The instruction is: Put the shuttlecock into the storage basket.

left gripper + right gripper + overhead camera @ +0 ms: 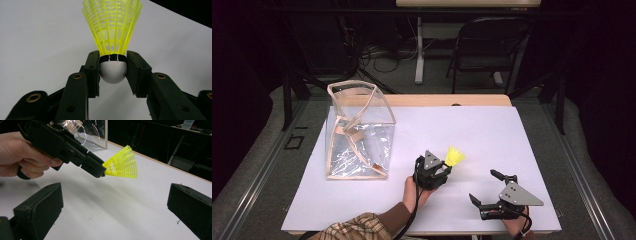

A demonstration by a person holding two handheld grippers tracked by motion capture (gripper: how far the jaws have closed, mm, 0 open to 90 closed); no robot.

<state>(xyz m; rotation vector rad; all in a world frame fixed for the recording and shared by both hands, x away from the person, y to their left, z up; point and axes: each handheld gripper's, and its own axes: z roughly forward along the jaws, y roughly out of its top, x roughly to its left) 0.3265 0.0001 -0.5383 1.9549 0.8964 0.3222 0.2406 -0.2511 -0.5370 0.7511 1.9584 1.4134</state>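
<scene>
Left of shuttlecock (455, 156), clear bag (358, 131), right tool (494, 190) apart

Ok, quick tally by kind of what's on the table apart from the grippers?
Yellow shuttlecock: 1, clamped at its cork in the left gripper
Clear plastic bag: 1, standing open at the left
White table sheet: 1
Total: 3

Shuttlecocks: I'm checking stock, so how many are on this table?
1. The yellow shuttlecock is clamped by its cork in the left gripper, above the table, right of the clear bag. The bag looks empty.
</scene>
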